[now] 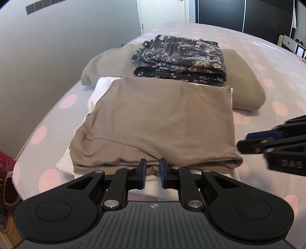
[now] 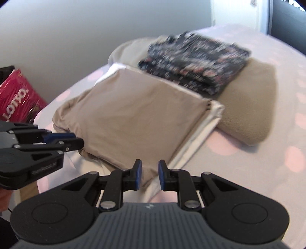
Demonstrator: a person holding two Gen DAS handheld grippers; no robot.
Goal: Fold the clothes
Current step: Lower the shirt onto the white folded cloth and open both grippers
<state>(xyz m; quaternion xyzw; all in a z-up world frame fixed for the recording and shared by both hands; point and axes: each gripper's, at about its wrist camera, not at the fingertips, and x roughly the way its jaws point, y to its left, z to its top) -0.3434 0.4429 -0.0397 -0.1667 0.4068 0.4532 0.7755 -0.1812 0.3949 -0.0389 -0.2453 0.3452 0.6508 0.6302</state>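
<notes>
A folded tan shirt lies on a folded white garment on the bed; it also shows in the right wrist view. Behind it a folded dark floral garment rests on a folded khaki garment. My left gripper is open and empty at the tan shirt's near edge. My right gripper is open and empty at the shirt's near right corner. In the left wrist view the right gripper enters from the right. In the right wrist view the left gripper enters from the left.
The bed sheet is pale lilac with pink dots. A grey wall runs along the left side. A red bag stands by the bed's left edge. Dark wardrobe doors and a white shelf unit stand beyond the bed.
</notes>
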